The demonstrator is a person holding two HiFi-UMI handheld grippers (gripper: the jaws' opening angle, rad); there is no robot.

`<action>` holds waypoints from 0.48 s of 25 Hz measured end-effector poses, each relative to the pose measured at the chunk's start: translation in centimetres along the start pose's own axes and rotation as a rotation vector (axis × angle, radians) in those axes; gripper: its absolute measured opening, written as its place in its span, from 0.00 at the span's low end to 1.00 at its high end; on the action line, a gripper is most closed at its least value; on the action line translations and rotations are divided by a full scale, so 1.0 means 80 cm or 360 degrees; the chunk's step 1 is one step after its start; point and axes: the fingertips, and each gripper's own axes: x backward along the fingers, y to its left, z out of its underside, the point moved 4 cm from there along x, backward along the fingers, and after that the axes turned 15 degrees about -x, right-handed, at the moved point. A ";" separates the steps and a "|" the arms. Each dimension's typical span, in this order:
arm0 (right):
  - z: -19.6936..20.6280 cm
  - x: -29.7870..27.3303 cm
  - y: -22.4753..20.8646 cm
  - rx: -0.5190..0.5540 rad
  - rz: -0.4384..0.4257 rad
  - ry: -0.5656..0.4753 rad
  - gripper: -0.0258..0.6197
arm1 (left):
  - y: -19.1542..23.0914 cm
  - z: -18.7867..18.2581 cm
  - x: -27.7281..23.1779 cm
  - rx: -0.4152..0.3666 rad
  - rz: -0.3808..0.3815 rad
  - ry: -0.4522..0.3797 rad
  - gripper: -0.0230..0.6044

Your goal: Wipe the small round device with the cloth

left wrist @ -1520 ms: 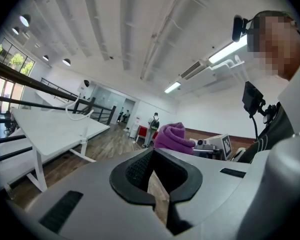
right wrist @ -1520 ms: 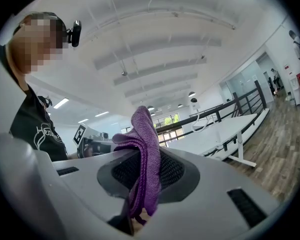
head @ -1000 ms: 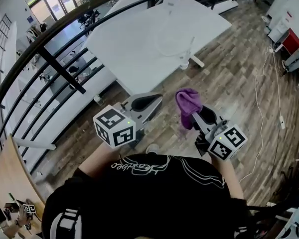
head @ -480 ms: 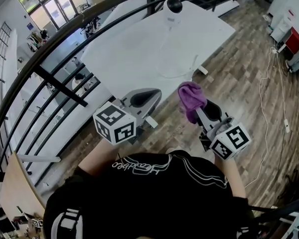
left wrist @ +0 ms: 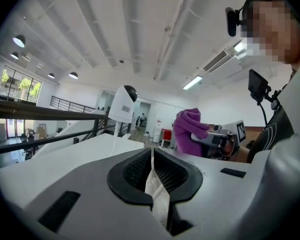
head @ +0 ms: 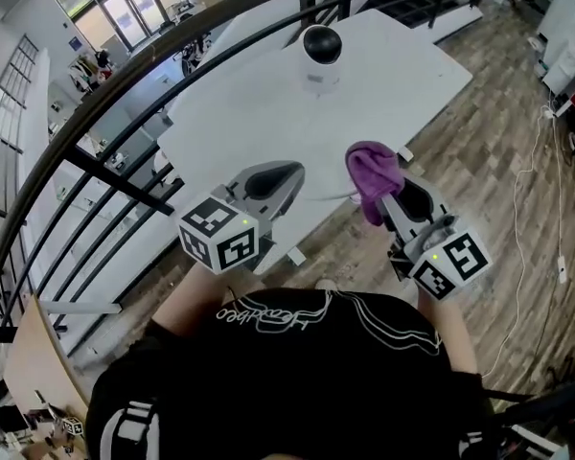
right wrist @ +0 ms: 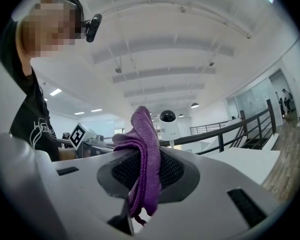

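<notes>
The small round device [head: 321,54], a white body with a black dome, stands at the far side of a white table [head: 240,113]. It also shows in the left gripper view [left wrist: 124,104] and the right gripper view [right wrist: 168,123]. My right gripper [head: 385,192] is shut on a purple cloth [head: 370,174], which hangs folded out of its jaws [right wrist: 146,164], short of the table's near edge. My left gripper [head: 271,181] is shut and points at the table. A thin white strip [left wrist: 156,189] shows in its seam; I cannot tell what it is.
A black metal railing [head: 125,89] curves past the left side of the table. Wooden floor [head: 479,142] lies to the right, with a white cable [head: 532,223] trailing over it. The person's black shirt [head: 287,372] fills the bottom of the head view.
Both grippers have travelled forward toward the white table, the cloth still in the right one. The table and the device now sit closer and lower in the head view.
</notes>
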 end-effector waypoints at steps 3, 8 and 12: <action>-0.009 -0.017 -0.029 -0.0032 -0.0051 0.0004 0.14 | 0.022 0.000 -0.021 -0.0010 -0.0058 0.0045 0.05; -0.021 -0.045 -0.066 -0.0098 -0.0073 -0.0006 0.14 | 0.061 0.007 -0.047 -0.0043 -0.0090 0.0126 0.11; -0.028 -0.072 -0.086 -0.0116 -0.0036 -0.0022 0.14 | 0.099 0.020 -0.074 -0.0159 -0.0053 0.0235 0.21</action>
